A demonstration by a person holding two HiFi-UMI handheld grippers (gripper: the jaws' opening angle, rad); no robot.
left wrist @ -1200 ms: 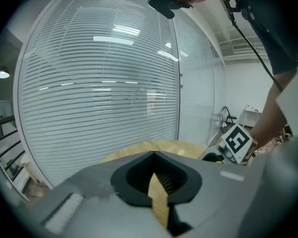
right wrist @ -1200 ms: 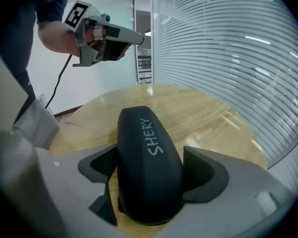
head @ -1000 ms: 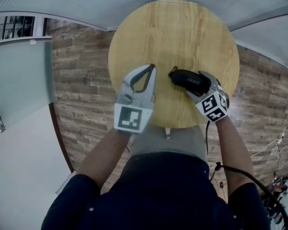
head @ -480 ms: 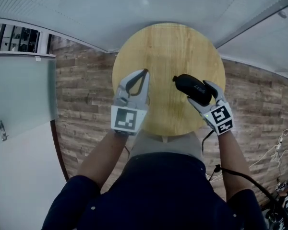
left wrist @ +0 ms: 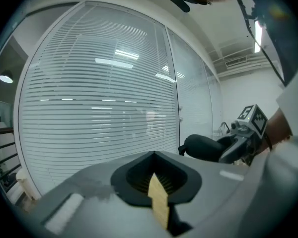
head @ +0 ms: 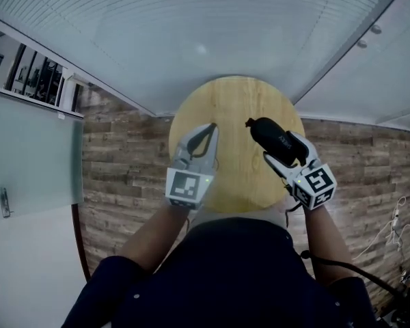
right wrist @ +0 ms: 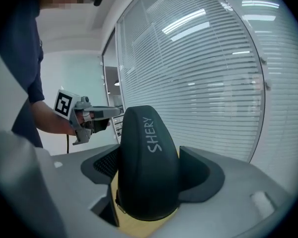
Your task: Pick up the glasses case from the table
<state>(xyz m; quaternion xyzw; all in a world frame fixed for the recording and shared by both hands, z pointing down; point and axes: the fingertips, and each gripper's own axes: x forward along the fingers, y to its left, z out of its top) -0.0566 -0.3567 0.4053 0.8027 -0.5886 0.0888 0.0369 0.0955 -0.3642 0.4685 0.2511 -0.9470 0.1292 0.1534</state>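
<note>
A black glasses case (head: pixel 273 139) with white lettering is in the air above the round wooden table (head: pixel 236 108). My right gripper (head: pixel 285 153) is shut on it across its width. In the right gripper view the case (right wrist: pixel 146 133) fills the space between the right gripper's (right wrist: pixel 151 158) two dark pads, and its far end sticks out past them. My left gripper (head: pixel 207 126) hangs over the table's left half, jaws shut tip to tip with nothing between them. In the left gripper view the left gripper's (left wrist: pixel 154 155) tips meet, and the case (left wrist: pixel 203 147) shows to the right.
The table stands on a wood-plank floor (head: pixel 123 162). White slatted blinds (head: pixel 191 39) run behind it and a glass partition (head: pixel 27 149) is at the left. A black cable (head: pixel 342 268) trails from the right hand.
Both grippers have risen well above the table. The right one carried the case up off the tabletop and rolled somewhat. The left stayed shut and empty.
</note>
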